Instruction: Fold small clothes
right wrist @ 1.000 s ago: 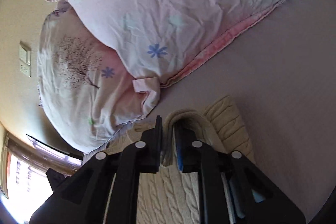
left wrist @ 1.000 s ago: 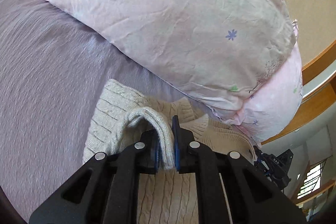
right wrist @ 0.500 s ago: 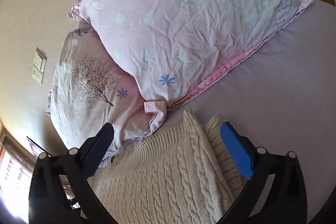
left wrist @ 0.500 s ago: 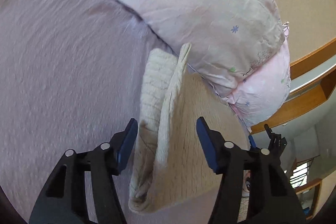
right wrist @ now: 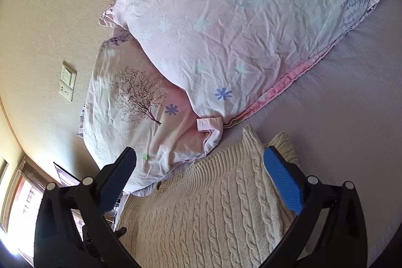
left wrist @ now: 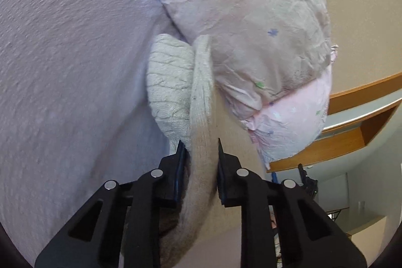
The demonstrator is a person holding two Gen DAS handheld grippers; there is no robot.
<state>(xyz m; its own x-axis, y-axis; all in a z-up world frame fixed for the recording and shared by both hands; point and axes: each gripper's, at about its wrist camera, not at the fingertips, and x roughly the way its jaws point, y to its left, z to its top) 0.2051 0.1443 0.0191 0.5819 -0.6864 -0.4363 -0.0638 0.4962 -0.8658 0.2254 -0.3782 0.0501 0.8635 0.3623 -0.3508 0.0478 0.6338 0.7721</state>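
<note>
Cream cable-knit sweater [right wrist: 206,212] lies on the lavender bed sheet [right wrist: 351,104], w/ its ribbed edge right up against the two floral pillows [right wrist: 226,37]. All places below are given rel. to the sweater.

Left tool [left wrist: 199,150]: fingers [left wrist: 179,160] sit either side of a raised fold of the knit, w/ the fabric ridge running between them. They're narrow-set but small gaps show at the tips, so can't tell if it's actually pinching the fold.

Right tool [right wrist: 201,167]: fingers [right wrist: 284,182] spread wide apart, holding nothing, poised above the sweater's flat cabled panel. The blue-padded finger is over the side w/ a folded-under layer peeking out, the other over the pillow-side edge.

Beyond the sweater: pillows stacked, the tree-print one under the flower-print one. A wall switch plate [right wrist: 67,84] is on the beige wall past the pillows.
</note>
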